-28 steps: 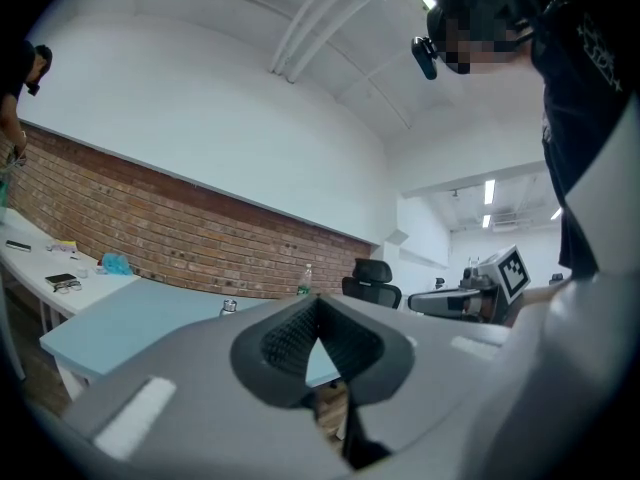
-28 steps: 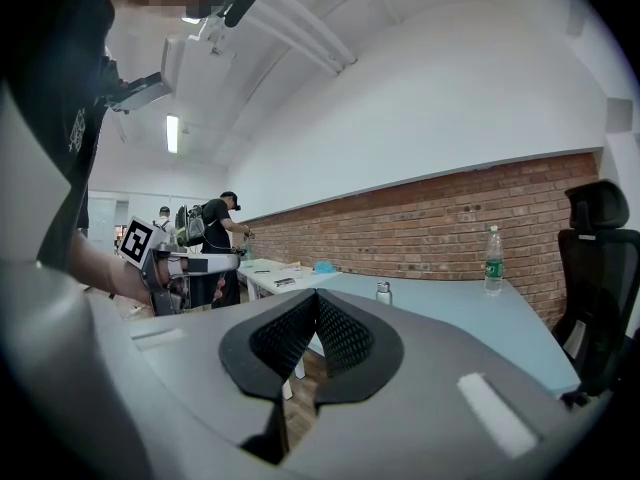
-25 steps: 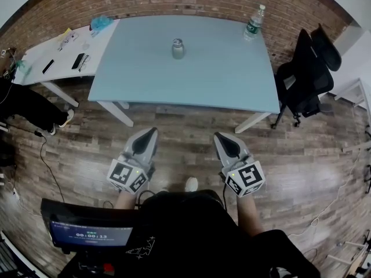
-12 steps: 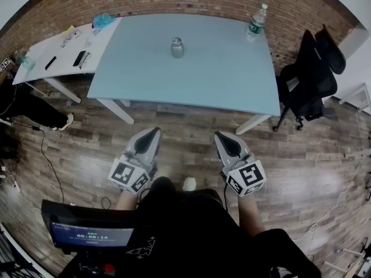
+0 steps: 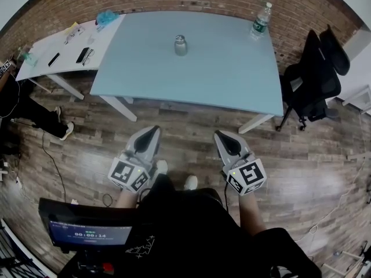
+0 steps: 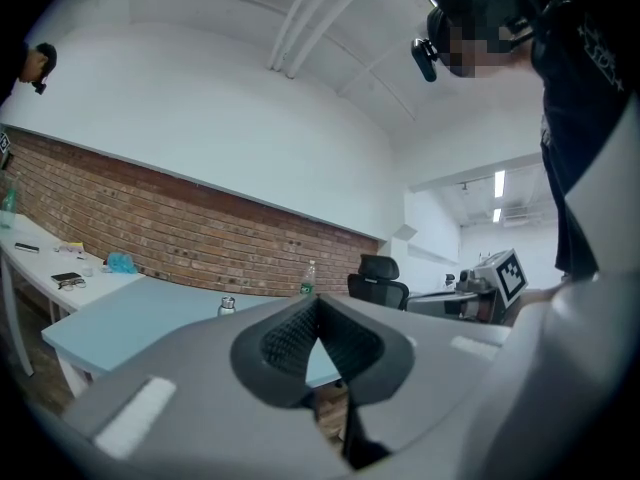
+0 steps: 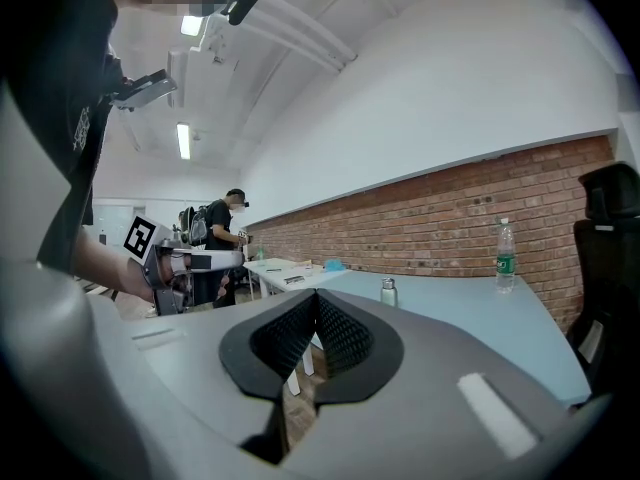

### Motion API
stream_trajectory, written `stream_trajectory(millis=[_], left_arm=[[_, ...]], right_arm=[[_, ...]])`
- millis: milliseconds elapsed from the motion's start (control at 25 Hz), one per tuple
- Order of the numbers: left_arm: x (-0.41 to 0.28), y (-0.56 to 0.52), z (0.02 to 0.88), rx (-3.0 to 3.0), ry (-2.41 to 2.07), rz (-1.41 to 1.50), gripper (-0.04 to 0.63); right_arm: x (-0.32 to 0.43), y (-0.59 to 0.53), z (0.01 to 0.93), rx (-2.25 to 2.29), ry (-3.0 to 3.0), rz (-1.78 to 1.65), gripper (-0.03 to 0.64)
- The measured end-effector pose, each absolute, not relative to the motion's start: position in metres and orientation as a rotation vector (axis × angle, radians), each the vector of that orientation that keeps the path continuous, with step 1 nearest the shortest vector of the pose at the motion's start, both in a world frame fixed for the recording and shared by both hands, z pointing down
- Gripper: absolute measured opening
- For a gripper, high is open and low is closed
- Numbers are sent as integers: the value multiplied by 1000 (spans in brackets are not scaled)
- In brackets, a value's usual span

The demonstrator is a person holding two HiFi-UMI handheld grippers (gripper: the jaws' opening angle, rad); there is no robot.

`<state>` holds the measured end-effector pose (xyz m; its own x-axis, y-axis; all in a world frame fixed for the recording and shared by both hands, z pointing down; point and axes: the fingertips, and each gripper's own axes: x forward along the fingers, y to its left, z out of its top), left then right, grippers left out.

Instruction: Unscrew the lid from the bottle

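Grey left tool (image 5: 154, 130) and right tool (image 5: 217, 135) bear black-and-white marker cubes (image 5: 128, 174).

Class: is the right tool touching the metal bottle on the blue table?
Apart. Head view: right tool hangs over the floor, short of the table; metal bottle stands mid-table.

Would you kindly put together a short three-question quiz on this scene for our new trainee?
1. Multiple choice: where does the small metal bottle stand?
A) on the blue table
B) on the floor
C) on the white side table
2. True or false: the right gripper is clamped on the bottle.
3. Fill in the missing word: the jaws of the left gripper are ____.

Key
1. A.
2. False: its jaws are together on nothing, and it is held over the floor, short of the table.
3. Shut, with nothing between them.
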<state>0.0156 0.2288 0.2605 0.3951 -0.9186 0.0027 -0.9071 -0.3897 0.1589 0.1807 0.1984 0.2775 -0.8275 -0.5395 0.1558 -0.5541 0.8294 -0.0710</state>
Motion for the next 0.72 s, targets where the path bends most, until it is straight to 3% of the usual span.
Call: stream_trajectory(millis=[720], left_arm=[[-9, 216, 260, 2560, -1574, -154, 0]], right_arm=[[160, 197, 273, 953, -2840, 172, 3]])
